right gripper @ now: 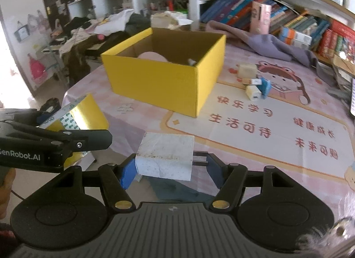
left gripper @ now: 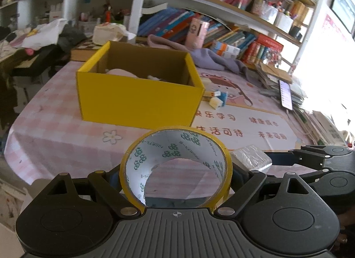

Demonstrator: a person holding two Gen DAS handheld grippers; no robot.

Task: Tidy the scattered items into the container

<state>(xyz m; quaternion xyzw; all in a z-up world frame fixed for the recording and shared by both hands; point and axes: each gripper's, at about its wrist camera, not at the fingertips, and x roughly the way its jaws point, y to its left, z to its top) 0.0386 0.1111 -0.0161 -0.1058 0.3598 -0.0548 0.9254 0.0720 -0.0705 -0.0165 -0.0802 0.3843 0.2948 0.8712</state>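
Transport step. Left gripper [left gripper: 176, 169] fingers grasping tape roll [left gripper: 175, 164]; right gripper [right gripper: 166, 162] fingers grasping white block [right gripper: 165, 156]. Next: carry both over yellow box [right gripper: 155, 80], release inside.

Crowded white bookshelves [left gripper: 221, 7] behind, pink checked tablecloth [left gripper: 55, 129], bright window light at right, clothes-piled side desk [right gripper: 88, 34]

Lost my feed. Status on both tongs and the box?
Left tongs shut on tape roll. Right tongs shut on white block. Yellow box ahead, open, path clear.
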